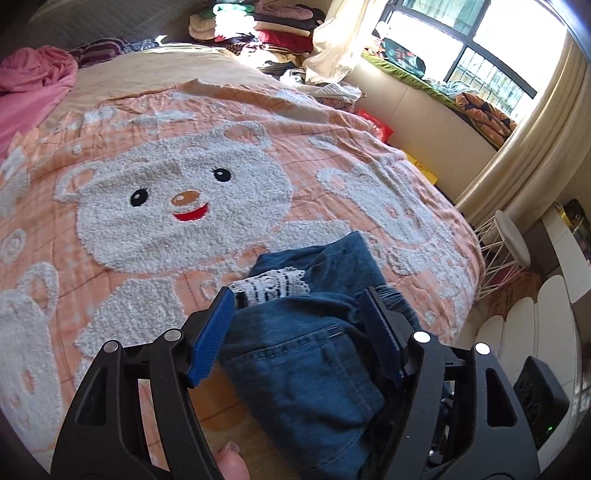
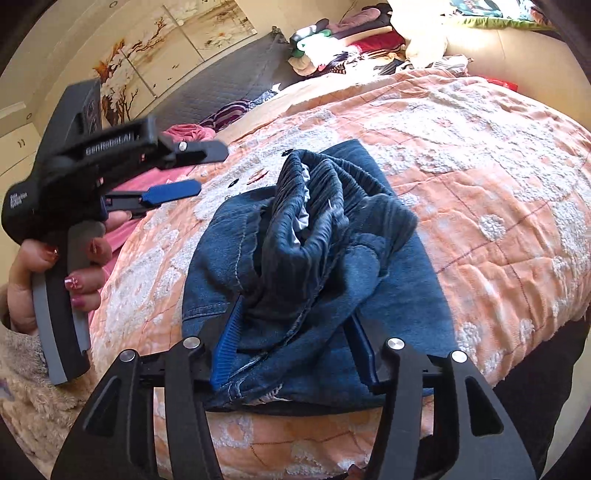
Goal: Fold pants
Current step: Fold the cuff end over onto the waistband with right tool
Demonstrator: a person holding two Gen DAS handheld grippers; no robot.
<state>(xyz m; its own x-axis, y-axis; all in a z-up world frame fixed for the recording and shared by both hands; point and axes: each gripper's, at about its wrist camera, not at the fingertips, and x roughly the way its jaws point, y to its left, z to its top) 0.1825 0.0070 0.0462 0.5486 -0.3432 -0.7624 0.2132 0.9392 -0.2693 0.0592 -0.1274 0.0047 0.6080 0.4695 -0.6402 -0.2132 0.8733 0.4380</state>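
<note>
Blue denim pants (image 2: 317, 280) lie folded in a bundle on the peach bear bedspread (image 2: 498, 221), with the elastic waistband bunched on top. My right gripper (image 2: 295, 332) is open, its blue fingers either side of the bundle's near edge. My left gripper (image 2: 184, 173) is open and held in the air to the left of the pants, gripped by a hand. In the left wrist view the left gripper (image 1: 299, 306) hovers open above the pants (image 1: 306, 362), whose white lace trim (image 1: 273, 284) shows.
The bedspread (image 1: 166, 192) covers the bed. Piles of clothes (image 1: 258, 29) lie at the headboard end, a pink blanket (image 1: 29, 85) at the far left. A white wire stool (image 1: 506, 254) and a window sit beyond the bed's right edge.
</note>
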